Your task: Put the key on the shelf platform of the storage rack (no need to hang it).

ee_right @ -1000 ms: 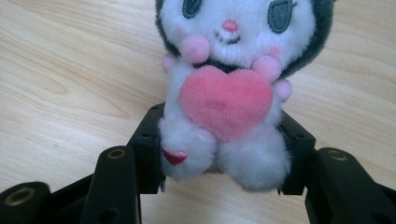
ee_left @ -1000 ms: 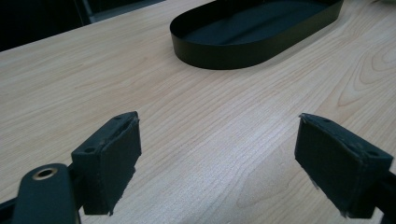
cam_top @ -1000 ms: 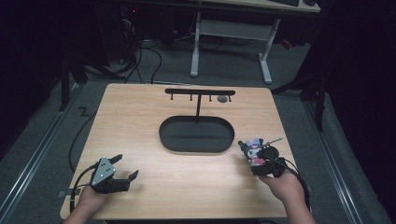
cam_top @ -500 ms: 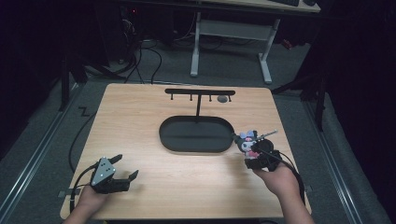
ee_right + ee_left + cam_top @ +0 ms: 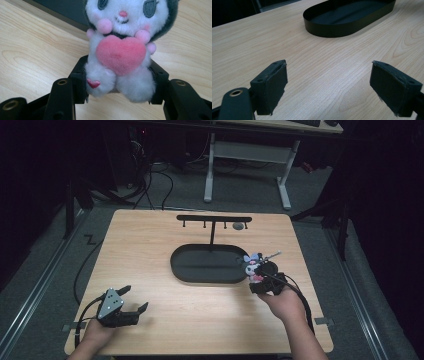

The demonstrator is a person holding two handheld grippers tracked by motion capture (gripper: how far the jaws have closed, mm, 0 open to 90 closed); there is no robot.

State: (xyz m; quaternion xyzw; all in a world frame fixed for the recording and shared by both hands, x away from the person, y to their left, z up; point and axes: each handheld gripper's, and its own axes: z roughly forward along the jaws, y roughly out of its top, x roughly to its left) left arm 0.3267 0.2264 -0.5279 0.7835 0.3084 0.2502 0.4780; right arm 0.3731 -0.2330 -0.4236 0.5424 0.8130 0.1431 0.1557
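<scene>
A small plush toy [image 5: 120, 47], white with a dark hood and a pink heart on its front, is held upright by its lower body between the two jaws of my right gripper [image 5: 117, 83]. In the high view the plush toy [image 5: 253, 265] and the right gripper [image 5: 260, 279] hover just off the right end of the black oval tray [image 5: 207, 265]. My left gripper [image 5: 134, 300] rests near the table's front left corner, open with nothing between its pads [image 5: 270, 85]. The tray [image 5: 347, 18] lies ahead of it.
A black T-shaped hanger stand [image 5: 214, 220] with small hooks rises behind the tray; a small round dark object [image 5: 238, 226] lies near its right end. Cables trail from both grippers. A desk frame [image 5: 245, 165] stands on the floor beyond the wooden table [image 5: 145, 250].
My right gripper has carried the plush toy forward and left, from the table's right side up to the tray's right end. The left gripper has stayed put.
</scene>
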